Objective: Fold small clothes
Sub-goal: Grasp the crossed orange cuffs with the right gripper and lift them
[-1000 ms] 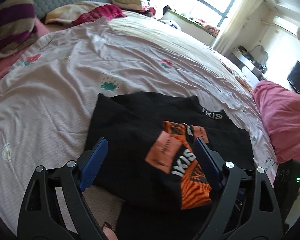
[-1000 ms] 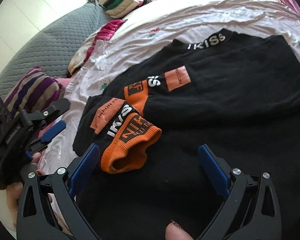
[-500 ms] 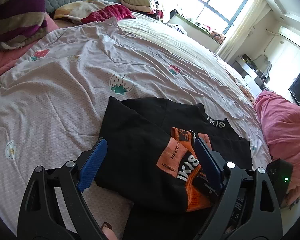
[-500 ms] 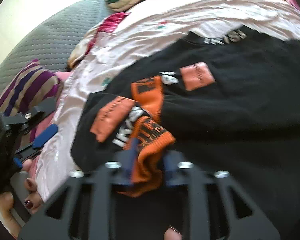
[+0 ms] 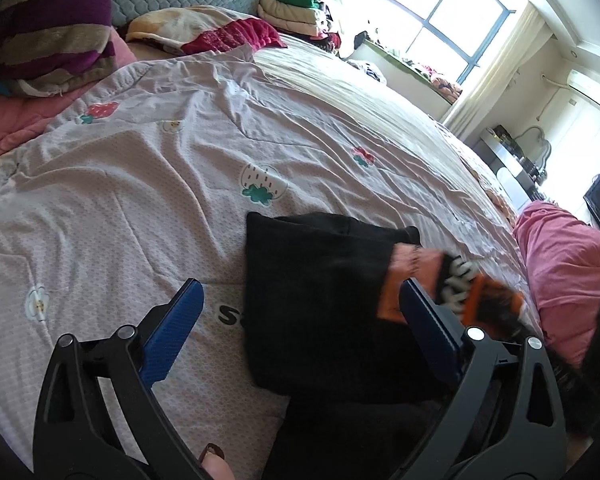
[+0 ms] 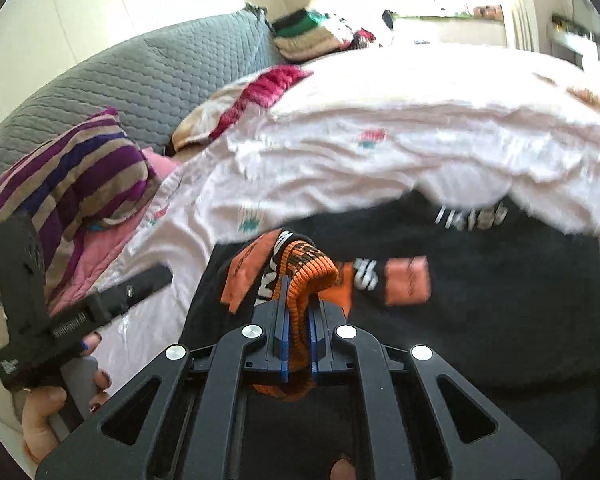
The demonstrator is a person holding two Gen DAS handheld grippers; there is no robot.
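**Sleeve cuff pinched, fold in progress**

On the bedsheet (image 5: 148, 184) the black sweater (image 5: 320, 304) is lying part-folded. I am clenching the right gripper (image 6: 298, 320) on its orange cuff (image 6: 308, 276), lifted just above the sweater body. The left gripper (image 5: 300, 320) is hovering released at the sweater's near-left edge. Best to carry the cuff across low and flat. Only the right view is showing the collar lettering (image 6: 470, 216).
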